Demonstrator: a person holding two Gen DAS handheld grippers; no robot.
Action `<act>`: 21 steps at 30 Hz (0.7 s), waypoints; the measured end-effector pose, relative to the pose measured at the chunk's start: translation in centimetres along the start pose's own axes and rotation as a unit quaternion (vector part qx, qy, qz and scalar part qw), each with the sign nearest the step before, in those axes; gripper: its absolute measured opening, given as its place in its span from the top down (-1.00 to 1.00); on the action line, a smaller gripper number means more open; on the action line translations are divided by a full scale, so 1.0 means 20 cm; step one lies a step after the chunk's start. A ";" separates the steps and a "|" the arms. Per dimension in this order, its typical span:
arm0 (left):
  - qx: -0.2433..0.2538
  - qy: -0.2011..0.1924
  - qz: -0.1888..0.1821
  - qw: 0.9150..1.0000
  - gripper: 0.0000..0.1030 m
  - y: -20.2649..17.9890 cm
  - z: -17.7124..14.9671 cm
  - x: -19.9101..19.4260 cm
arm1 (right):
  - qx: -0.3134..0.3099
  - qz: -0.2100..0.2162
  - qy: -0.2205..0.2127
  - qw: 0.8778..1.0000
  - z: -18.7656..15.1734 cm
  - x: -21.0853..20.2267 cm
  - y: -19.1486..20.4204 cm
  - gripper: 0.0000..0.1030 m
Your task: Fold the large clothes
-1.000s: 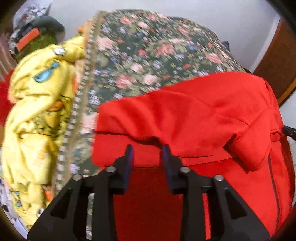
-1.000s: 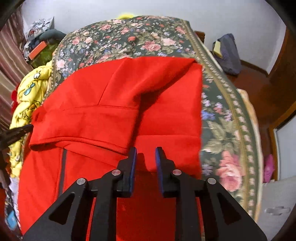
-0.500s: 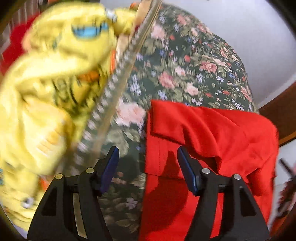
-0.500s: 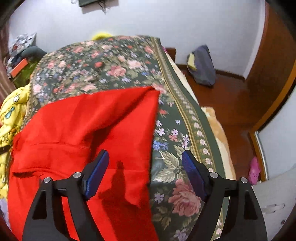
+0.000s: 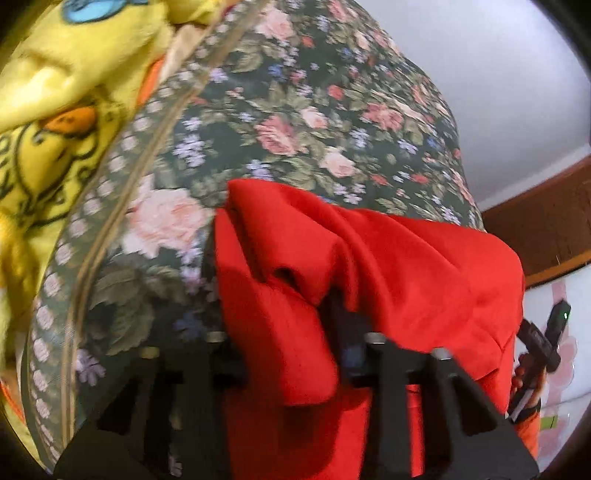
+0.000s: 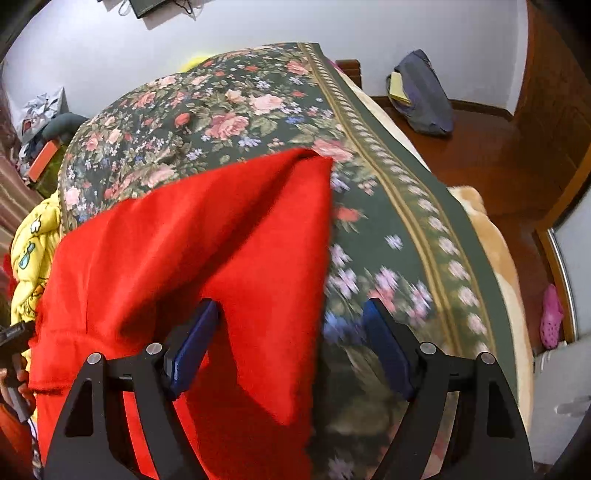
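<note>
Even indoor light, strong fisheye bending at dark rims, motion blur perhaps heaviest near both lenses.

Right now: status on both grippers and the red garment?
Left gripper wide apart, red garment bunched between. Right gripper open, straddling garment's edge. Garment on floral bedspread. Yellow bedding beside, apart.

I see pale wall across the top, floral bedspread mid-frame, glossy wooden floor upper right, grey bag against the wall there
</note>
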State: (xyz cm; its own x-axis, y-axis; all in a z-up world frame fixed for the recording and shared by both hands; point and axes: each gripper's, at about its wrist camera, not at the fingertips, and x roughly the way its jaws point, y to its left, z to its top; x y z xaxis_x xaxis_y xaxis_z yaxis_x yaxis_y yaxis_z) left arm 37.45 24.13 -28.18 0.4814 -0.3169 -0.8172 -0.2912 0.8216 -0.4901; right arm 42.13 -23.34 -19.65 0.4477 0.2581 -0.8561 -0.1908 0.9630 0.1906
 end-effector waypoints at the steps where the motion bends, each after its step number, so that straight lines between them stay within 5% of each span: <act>1: 0.010 -0.002 0.009 1.000 0.57 -0.02 0.01 0.00 | -0.004 0.003 -0.002 1.000 0.01 0.01 0.02 -0.16; 4: 0.060 -0.012 0.065 0.996 0.69 -0.11 0.04 -0.03 | -0.026 0.020 0.013 0.999 0.05 0.04 0.09 0.60; 6: 0.093 -0.024 0.108 0.989 0.72 -0.19 0.08 -0.05 | -0.048 0.010 0.016 0.999 0.08 0.04 0.16 0.70; 14: 0.160 -0.090 0.184 0.966 0.75 -0.34 0.34 -0.14 | -0.081 -0.011 -0.032 0.996 0.27 -0.01 0.30 0.76; 21: 0.138 -0.069 0.187 0.970 0.74 -0.27 0.47 0.02 | -0.070 -0.033 -0.026 0.997 0.39 0.14 0.32 0.76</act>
State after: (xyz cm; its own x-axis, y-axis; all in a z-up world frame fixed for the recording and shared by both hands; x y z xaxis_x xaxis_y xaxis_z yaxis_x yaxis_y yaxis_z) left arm 46.95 23.99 -22.99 0.4965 0.0796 -0.8644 -0.2444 0.9683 -0.0512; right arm 49.02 -15.85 -17.13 0.5071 0.2024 -0.8378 -0.2780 0.9585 0.0633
